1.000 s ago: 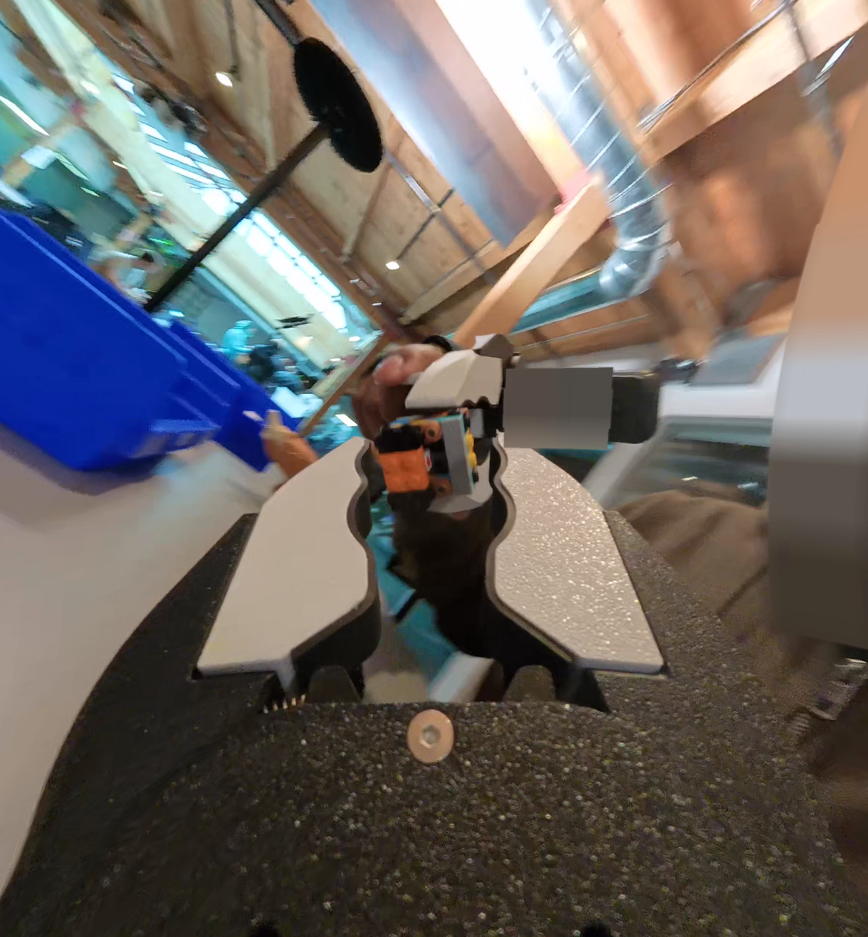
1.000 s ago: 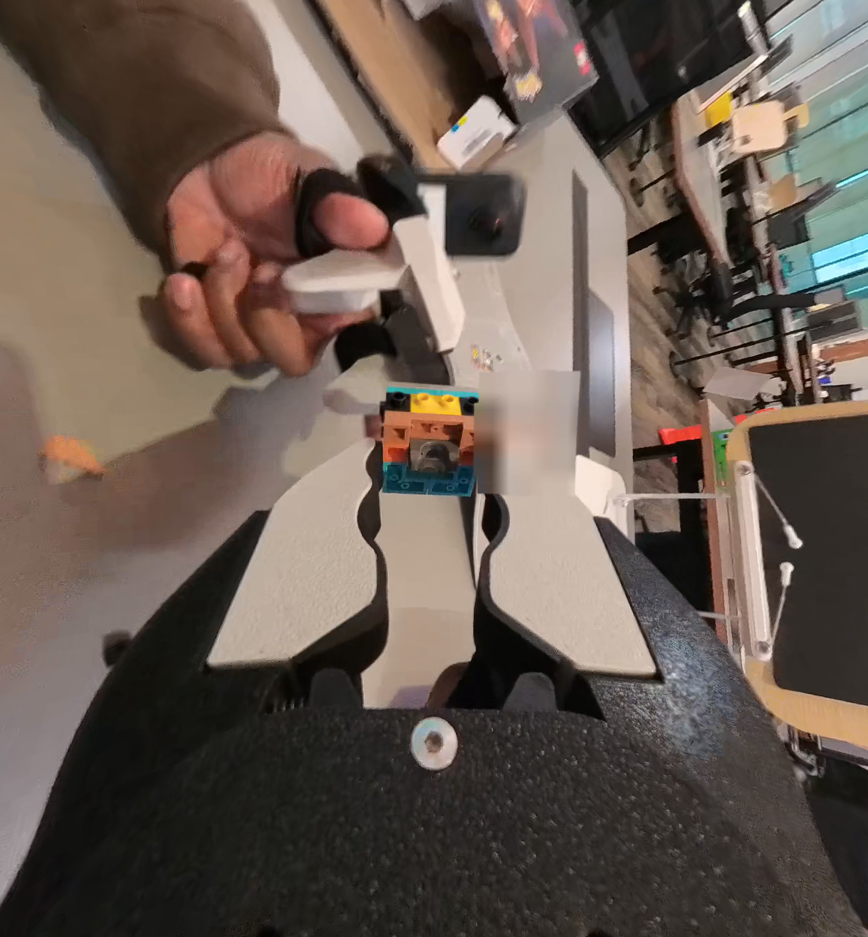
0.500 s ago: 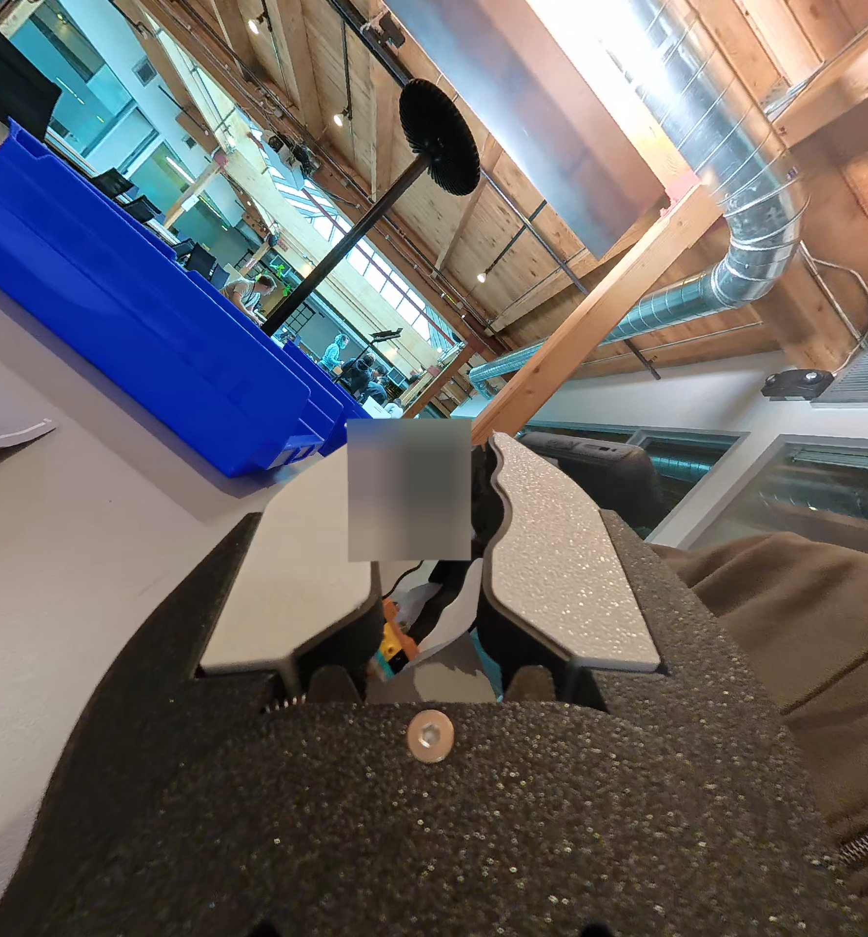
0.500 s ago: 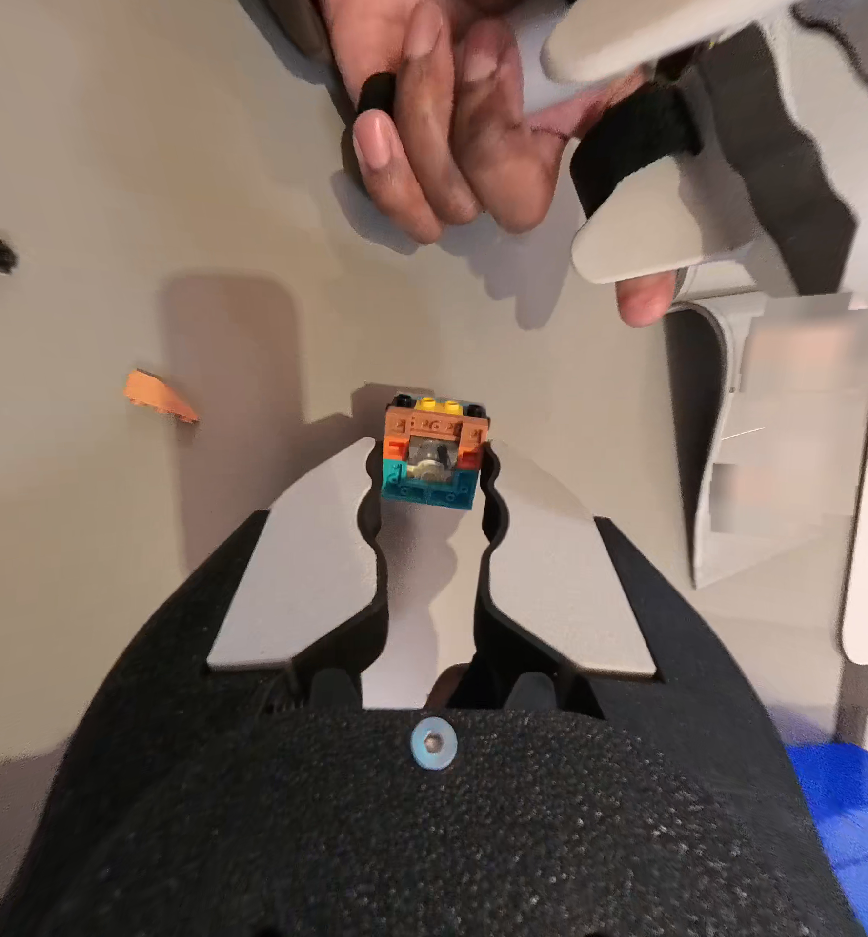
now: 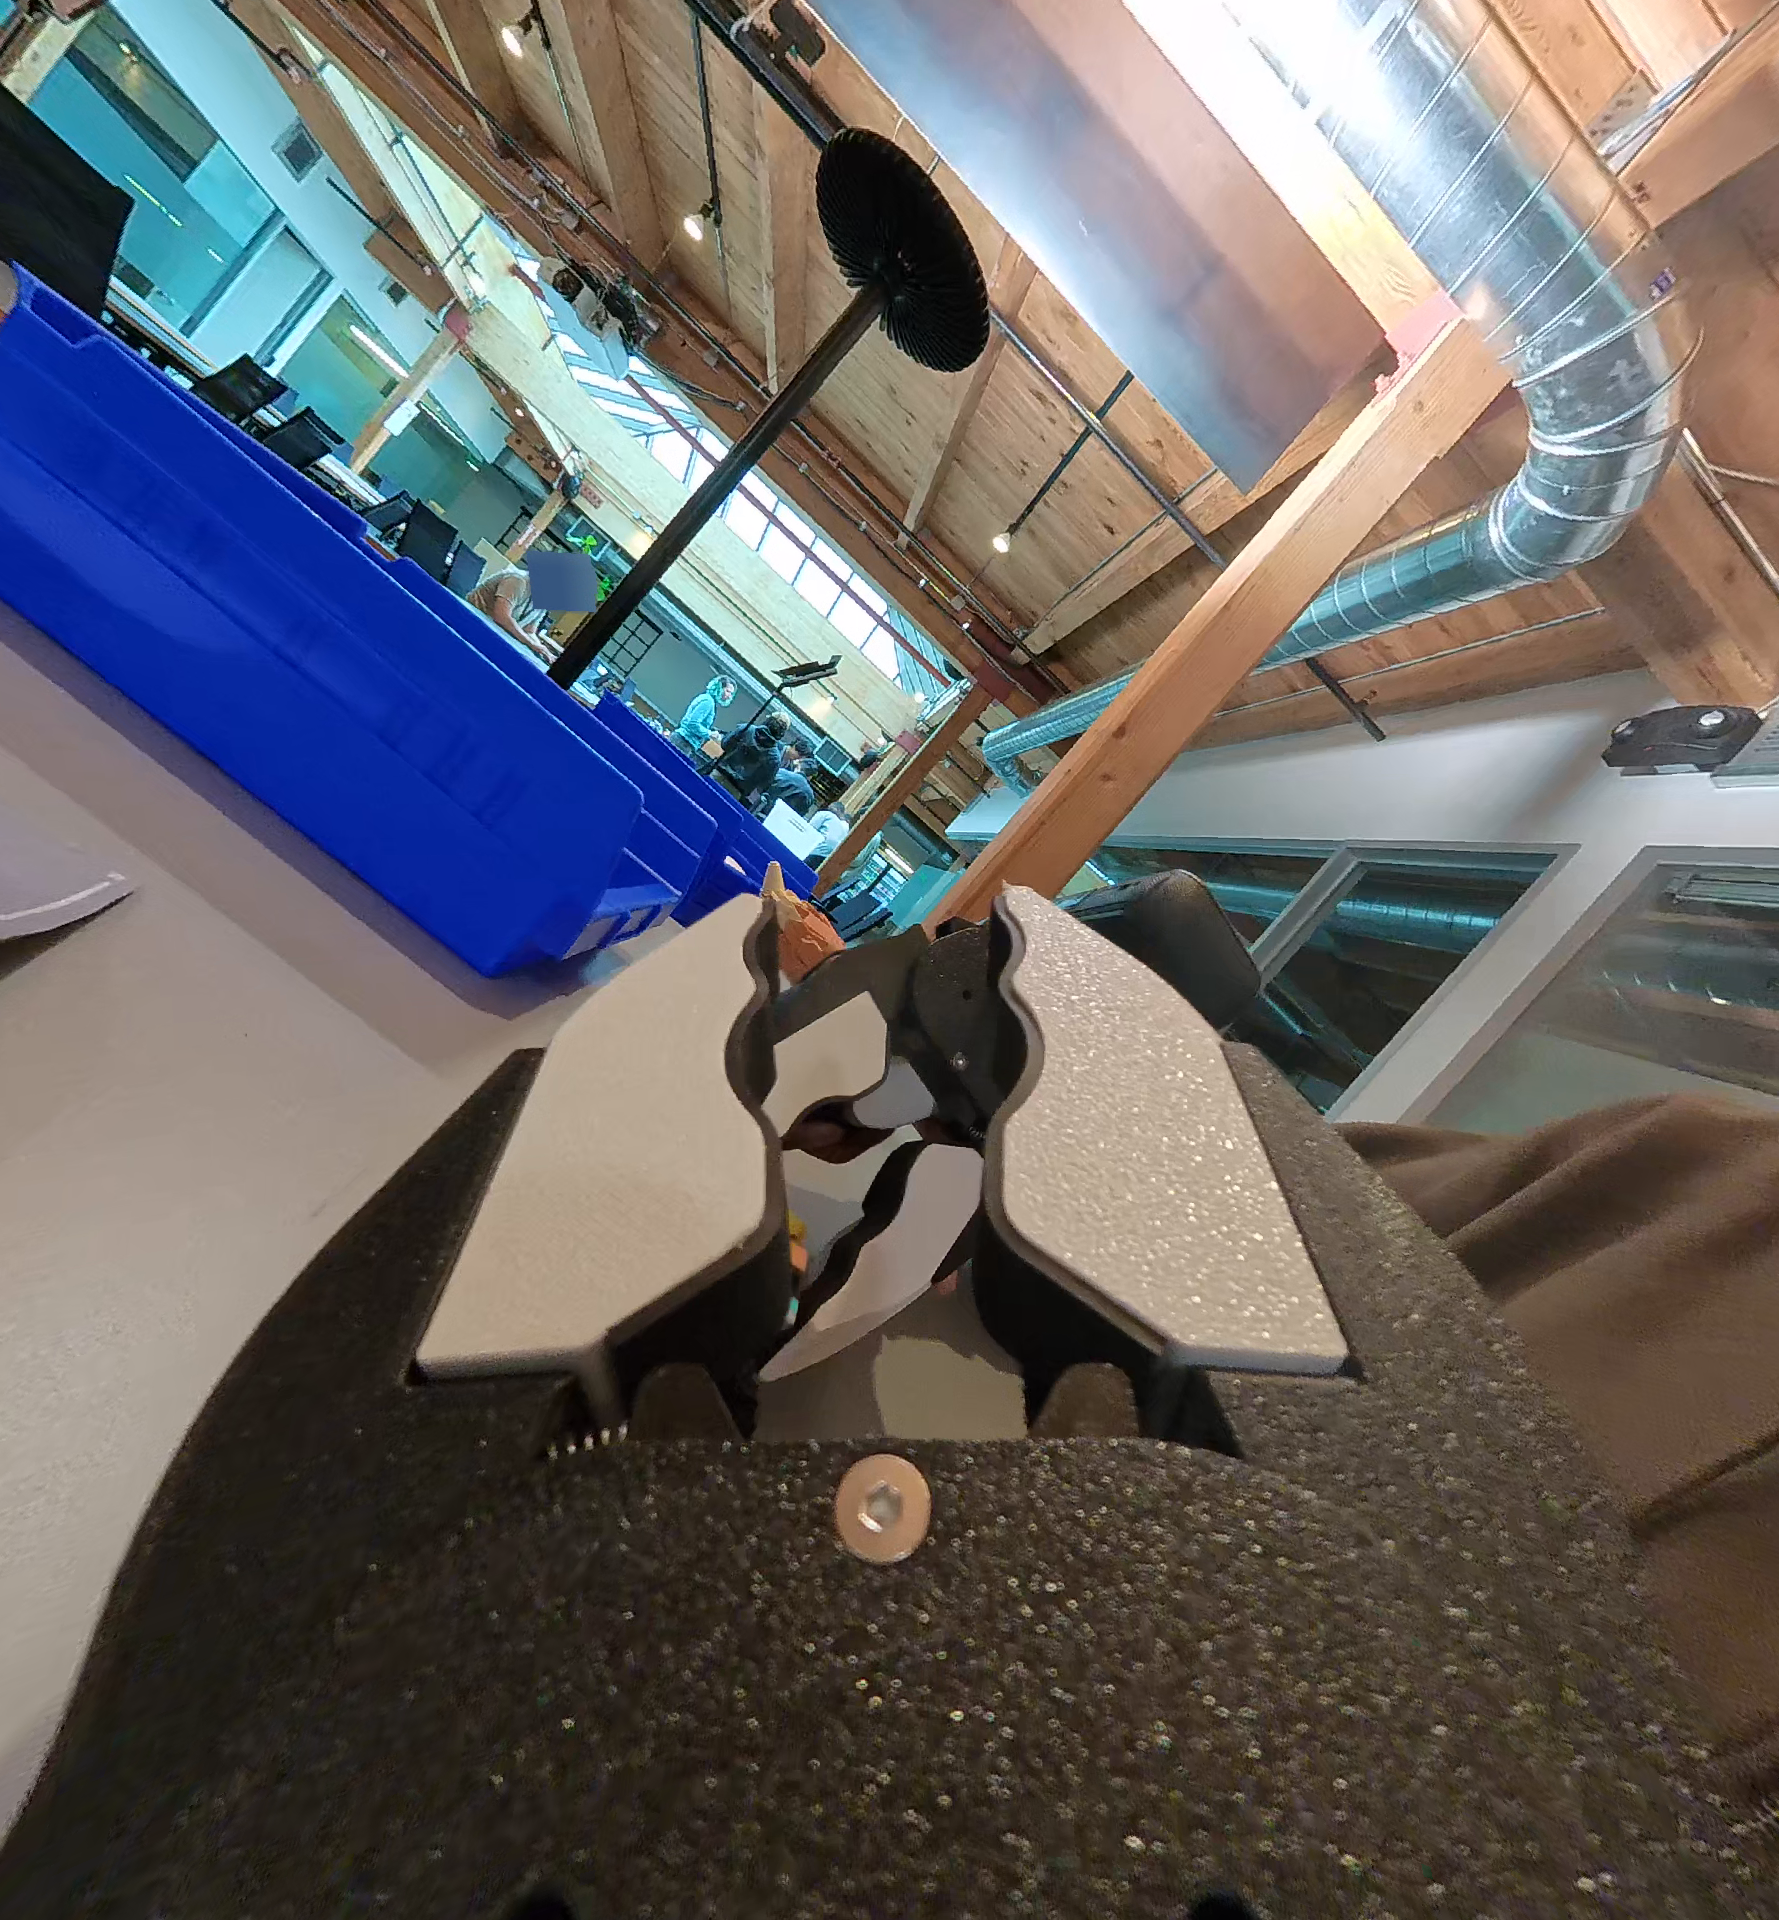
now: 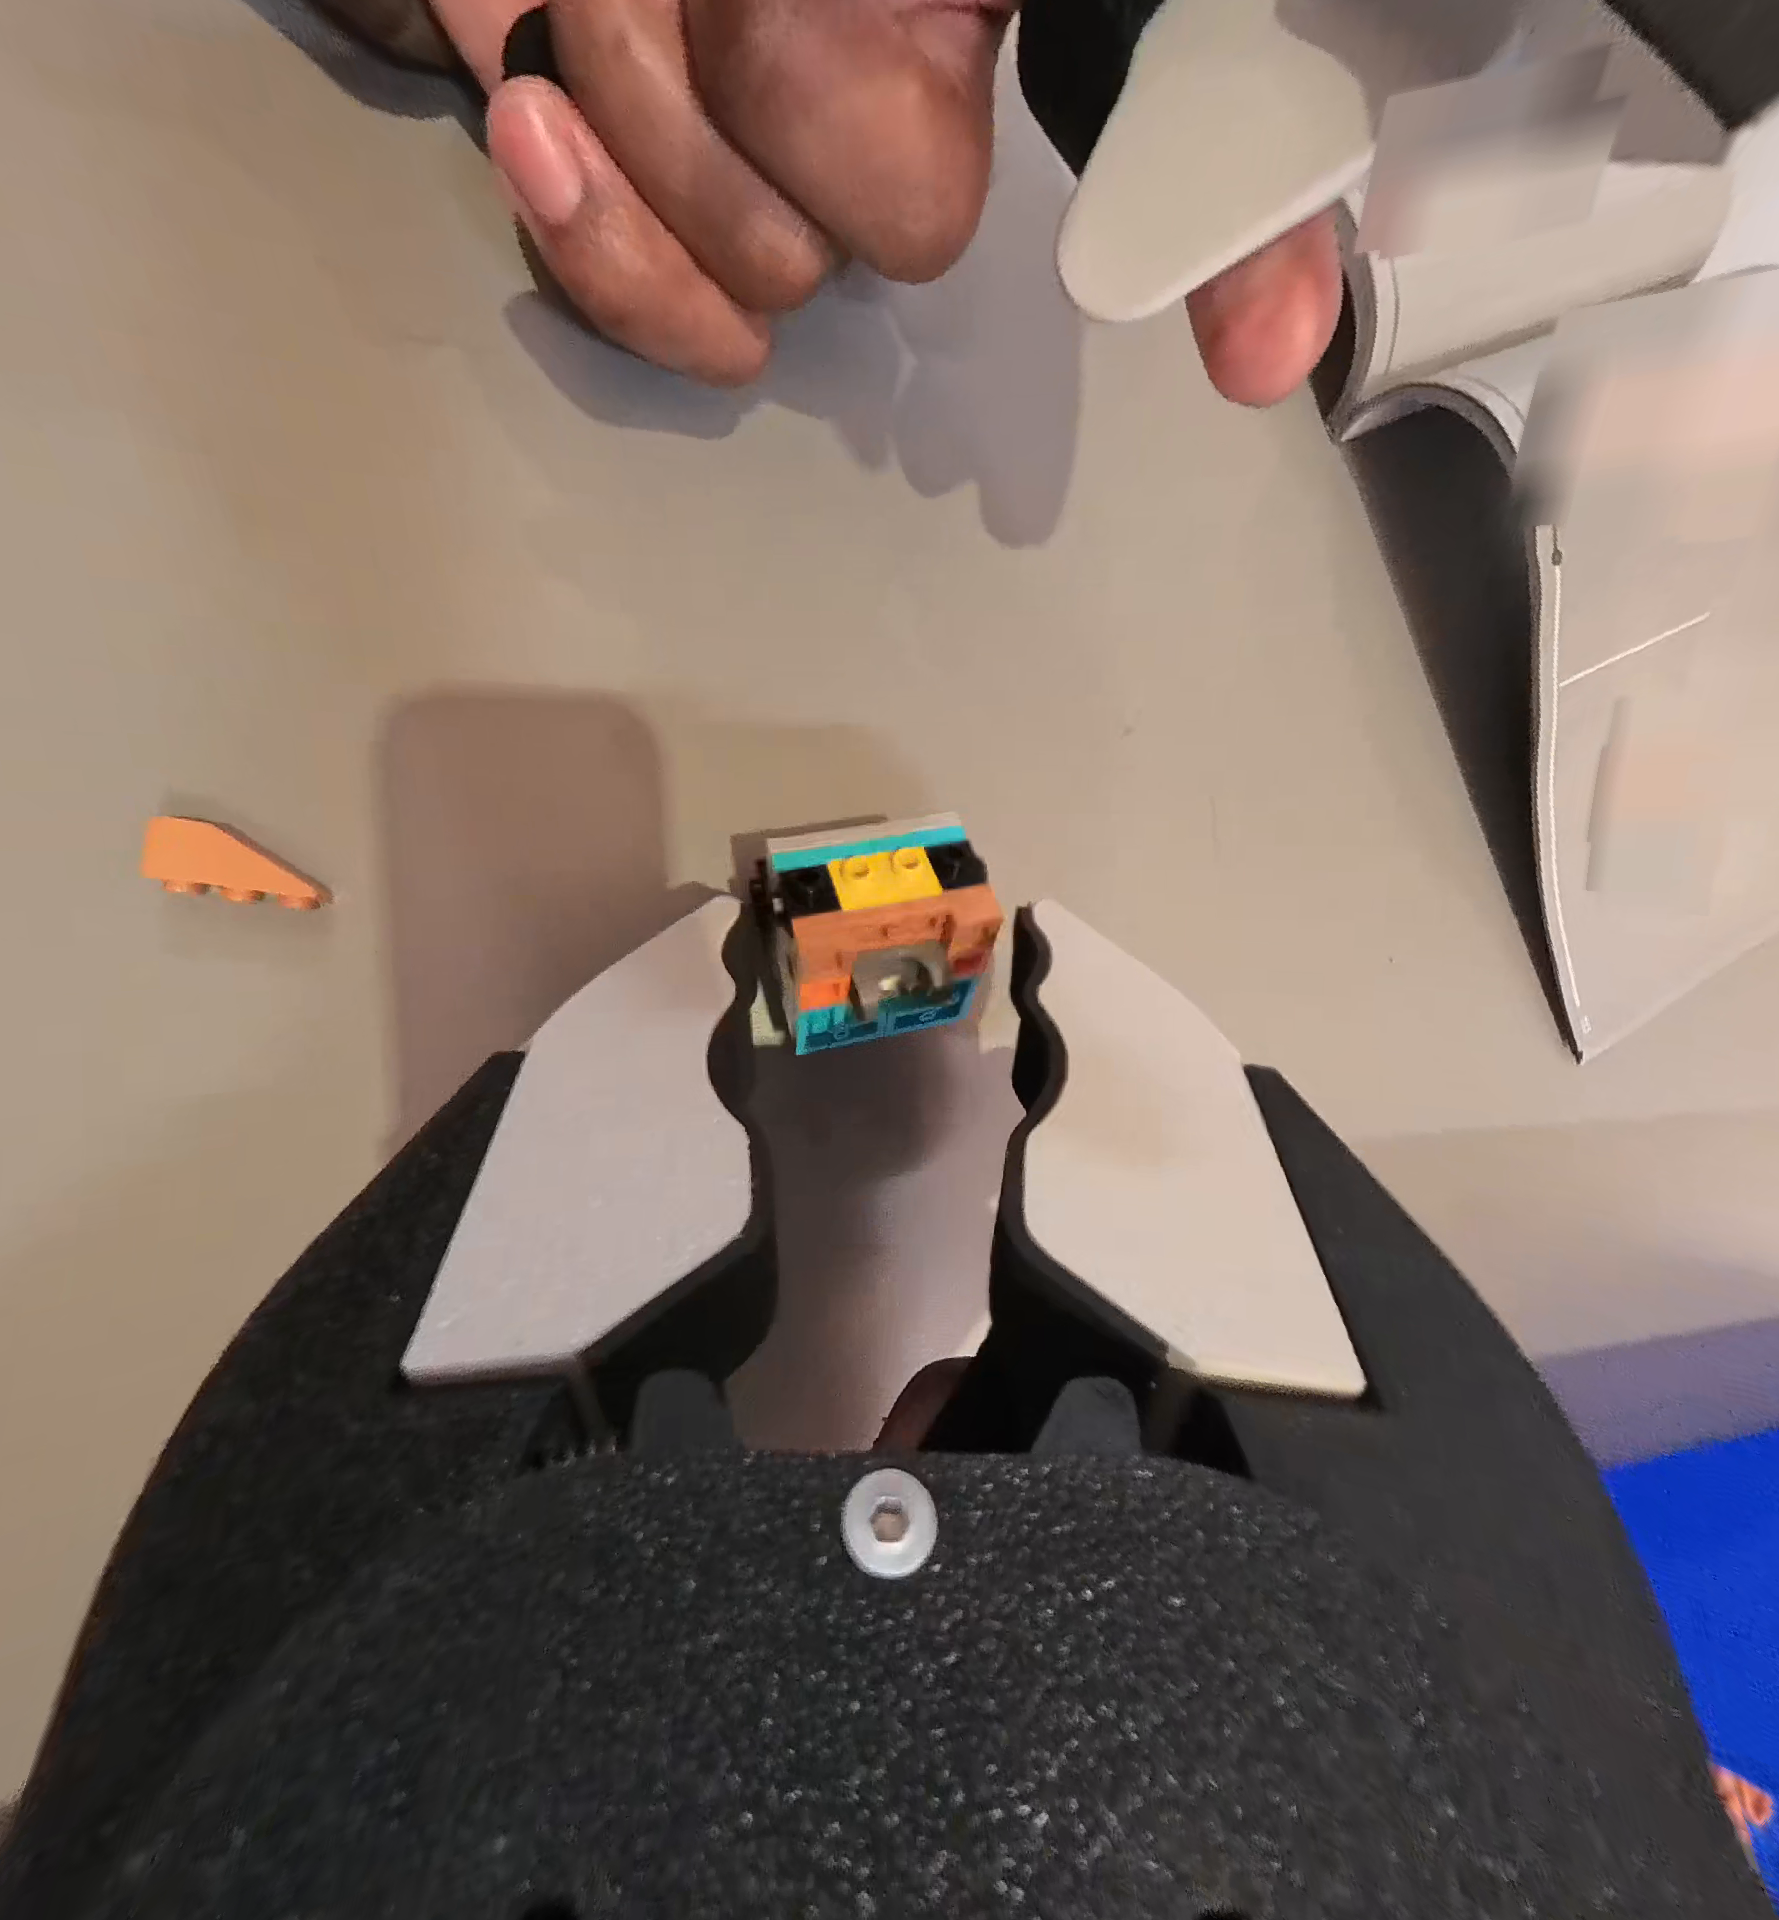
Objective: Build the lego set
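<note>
Here we see the small lego build [image 6: 880, 940], a block of teal, orange, yellow and black bricks with a grey round piece on its near face, sitting on the beige counter [image 6: 241, 520] between the tips of the right hand-held gripper [image 6: 880, 961]. Its fingers are spread: a gap shows on the build's right side, while on the left we cannot tell whether the tip touches. At nine o'clock from the build, well apart, lies a loose orange wedge piece [image 6: 230, 864]. At twelve o'clock a person's hand [image 6: 760, 166] grips a pale handle, and at two o'clock an open booklet [image 6: 1643, 623] rests on the counter.

In the left wrist view, the left hand-held gripper [image 5: 880, 940] is spread with nothing pinched, pointing up across the counter toward blue bins [image 5: 293, 665]. At three o'clock is a brown sleeve [image 5: 1643, 1299].
</note>
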A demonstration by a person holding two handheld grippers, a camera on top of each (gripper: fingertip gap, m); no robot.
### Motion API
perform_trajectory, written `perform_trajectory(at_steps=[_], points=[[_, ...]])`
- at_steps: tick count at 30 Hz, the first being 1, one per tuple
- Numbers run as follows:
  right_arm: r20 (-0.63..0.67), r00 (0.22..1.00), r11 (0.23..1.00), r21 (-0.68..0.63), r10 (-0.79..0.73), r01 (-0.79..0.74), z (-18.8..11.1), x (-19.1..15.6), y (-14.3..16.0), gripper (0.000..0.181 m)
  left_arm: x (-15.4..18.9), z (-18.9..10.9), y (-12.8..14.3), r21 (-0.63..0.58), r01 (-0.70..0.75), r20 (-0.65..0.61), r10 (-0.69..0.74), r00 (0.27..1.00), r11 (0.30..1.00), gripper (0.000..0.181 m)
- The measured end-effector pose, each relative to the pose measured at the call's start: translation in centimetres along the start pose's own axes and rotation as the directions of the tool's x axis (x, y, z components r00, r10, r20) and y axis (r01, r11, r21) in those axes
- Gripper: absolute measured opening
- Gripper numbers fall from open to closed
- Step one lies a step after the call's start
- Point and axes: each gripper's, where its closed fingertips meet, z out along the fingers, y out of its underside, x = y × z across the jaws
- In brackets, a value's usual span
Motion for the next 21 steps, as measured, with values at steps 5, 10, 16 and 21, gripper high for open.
perform_trajectory(at_steps=[5, 10, 16, 21], points=[[-0.075, 0.995, 0.998, 0.004, 0.059, -0.059, -1.6, 0.4, 0.6, 0.053, -0.2, -0.2, -0.3, 0.004, -0.023, 0.019, 0.023, 1.0, 1.0, 0.038], [-0.121, 0.989, 0.995, 0.062, 0.089, -0.082, -3.9, -2.6, -2.1, 0.053, -0.5, -0.4, -0.4, 0.003, -0.038, 0.044, 0.038, 0.998, 0.999, 0.037], [0.12, 0.977, 0.982, 0.088, -0.176, 0.166, -0.4, -15.0, -8.4, 0.046, -0.6, -0.3, -0.3, -0.007, -0.053, 0.056, 0.054, 0.997, 0.999, 0.037], [0.21, 0.936, 0.959, 0.09, -0.283, 0.27, 1.8, -18.5, -10.2, 0.036, -0.5, -0.5, -0.3, -0.012, -0.079, 0.073, 0.079, 0.994, 0.997, 0.037]])
